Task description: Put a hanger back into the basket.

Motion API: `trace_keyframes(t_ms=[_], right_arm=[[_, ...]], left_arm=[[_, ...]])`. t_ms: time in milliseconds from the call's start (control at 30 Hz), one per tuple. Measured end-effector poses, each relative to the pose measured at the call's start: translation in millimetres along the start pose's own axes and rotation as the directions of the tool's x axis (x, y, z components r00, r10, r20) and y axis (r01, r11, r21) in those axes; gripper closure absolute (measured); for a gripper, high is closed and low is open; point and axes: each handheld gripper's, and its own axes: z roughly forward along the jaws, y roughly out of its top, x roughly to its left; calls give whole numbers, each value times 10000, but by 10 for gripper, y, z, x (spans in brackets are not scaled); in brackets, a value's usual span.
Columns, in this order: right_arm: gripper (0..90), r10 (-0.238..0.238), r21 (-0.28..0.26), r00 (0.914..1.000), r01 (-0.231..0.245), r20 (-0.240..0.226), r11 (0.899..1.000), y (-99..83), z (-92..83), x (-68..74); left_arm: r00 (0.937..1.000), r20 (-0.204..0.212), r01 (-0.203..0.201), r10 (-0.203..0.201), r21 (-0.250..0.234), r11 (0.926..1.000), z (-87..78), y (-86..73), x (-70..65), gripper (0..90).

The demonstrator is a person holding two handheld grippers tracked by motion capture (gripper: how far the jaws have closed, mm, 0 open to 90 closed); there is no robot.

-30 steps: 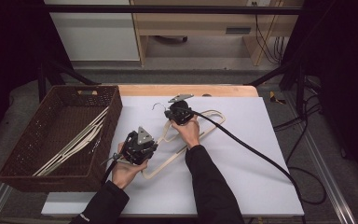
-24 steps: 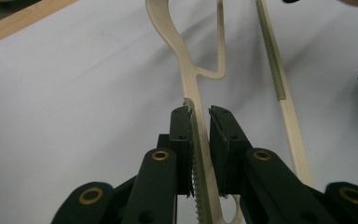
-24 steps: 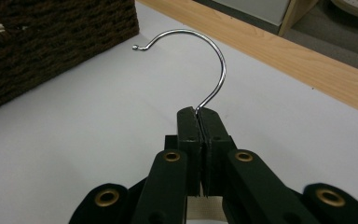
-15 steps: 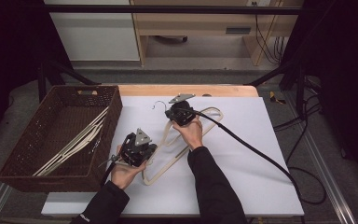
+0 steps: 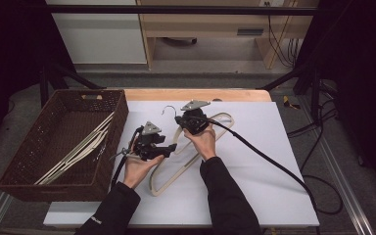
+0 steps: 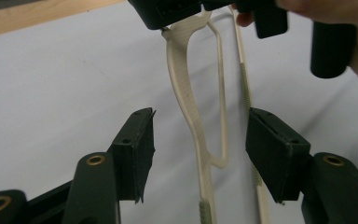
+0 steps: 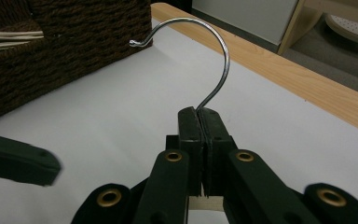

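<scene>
The cream plastic clothes hanger (image 5: 191, 152) has been lifted and tilted since a second ago, raised off the white counter (image 5: 254, 186) at its hooked end. The right gripper (image 7: 200, 140) is clenched on the chrome wire hook (image 7: 209, 60). The left gripper (image 6: 198, 154) is held released, jaws straddling the hanger's arm (not yet closed). A move toward the brown wicker basket (image 5: 34, 161) is probably intended.

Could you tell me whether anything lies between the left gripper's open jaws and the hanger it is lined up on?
Nothing visible does. The left gripper is open with the cream hanger already between its jaws, untouched, while the right gripper clamps the metal hook.
</scene>
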Motion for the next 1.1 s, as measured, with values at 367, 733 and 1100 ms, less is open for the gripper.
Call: trace_keyframes(t_ms=[367,733,1100], right_arm=[[893,-2,-302,10000,0,-72,9995,-16,-101,-9],[885,-98,-798,9995,73,-307,9968,-2,-372,17],[732,-420,-2246,9949,205,-913,9742,-289,-1316,160]], left_arm=[[9885,1088,996,-1046,504,9937,288,-25,90,796],[9839,1332,1199,-1191,20,9928,123,-35,13,854],[9925,1188,-230,297,-573,9981,-276,0,-230,870]])
